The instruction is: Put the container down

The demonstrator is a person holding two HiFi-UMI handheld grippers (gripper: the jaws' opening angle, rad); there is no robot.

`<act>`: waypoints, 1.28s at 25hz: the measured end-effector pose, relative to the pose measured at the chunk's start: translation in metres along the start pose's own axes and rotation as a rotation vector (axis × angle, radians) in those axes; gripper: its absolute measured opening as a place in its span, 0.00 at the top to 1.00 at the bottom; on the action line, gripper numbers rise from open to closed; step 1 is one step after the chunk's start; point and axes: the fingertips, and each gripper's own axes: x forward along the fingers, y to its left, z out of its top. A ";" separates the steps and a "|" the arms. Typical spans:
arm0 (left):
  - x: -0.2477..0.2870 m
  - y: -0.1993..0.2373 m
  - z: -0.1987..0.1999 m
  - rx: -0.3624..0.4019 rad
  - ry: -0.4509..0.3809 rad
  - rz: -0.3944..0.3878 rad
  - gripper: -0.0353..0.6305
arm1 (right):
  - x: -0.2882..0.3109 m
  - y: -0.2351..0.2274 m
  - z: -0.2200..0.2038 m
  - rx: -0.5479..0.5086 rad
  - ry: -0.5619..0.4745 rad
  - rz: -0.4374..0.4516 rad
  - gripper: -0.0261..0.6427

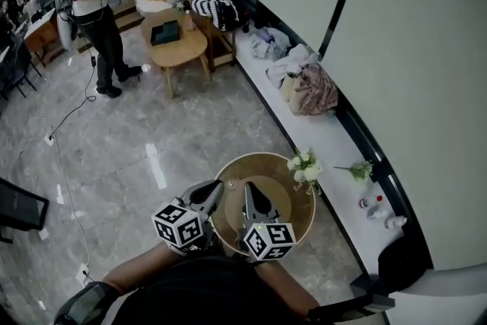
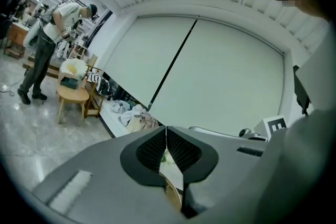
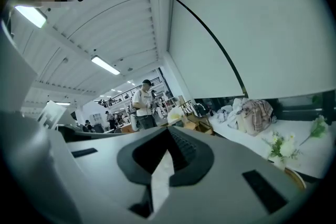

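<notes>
A round wooden container (image 1: 304, 221) with a raised rim stands on the floor beside the white ledge (image 1: 335, 144), white flowers (image 1: 304, 166) at its far edge. Both grippers hover over its near side, close to my body. The left gripper (image 1: 218, 189) is shut, its jaws meeting at the tip (image 2: 166, 131) with nothing between them; a strip of the wooden rim (image 2: 172, 192) shows behind them. To its right, the right gripper (image 1: 249, 192) also has its jaws together (image 3: 169, 132), with nothing between them. The flowers (image 3: 283, 147) lie to its right.
The ledge along the wall carries a pile of clothes (image 1: 308, 87), a green sprig (image 1: 358, 170) and small bottles (image 1: 377, 211). A person (image 1: 95, 4) stands at the far left beside a low wooden table (image 1: 176, 46) and chairs. A cable (image 1: 65, 164) runs over the marble floor.
</notes>
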 end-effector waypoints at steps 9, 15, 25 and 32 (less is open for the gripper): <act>-0.027 0.003 0.019 0.033 -0.075 0.036 0.94 | 0.006 0.033 0.021 -0.102 -0.051 0.059 0.96; -0.039 0.004 0.025 0.041 -0.105 0.055 0.94 | 0.005 0.047 0.026 -0.132 -0.064 0.089 0.96; -0.049 0.008 0.027 0.032 -0.121 0.053 0.94 | 0.003 0.067 0.035 -0.174 -0.093 0.108 0.96; -0.042 -0.004 0.027 0.039 -0.107 0.007 0.94 | -0.008 0.066 0.042 -0.195 -0.116 0.078 0.96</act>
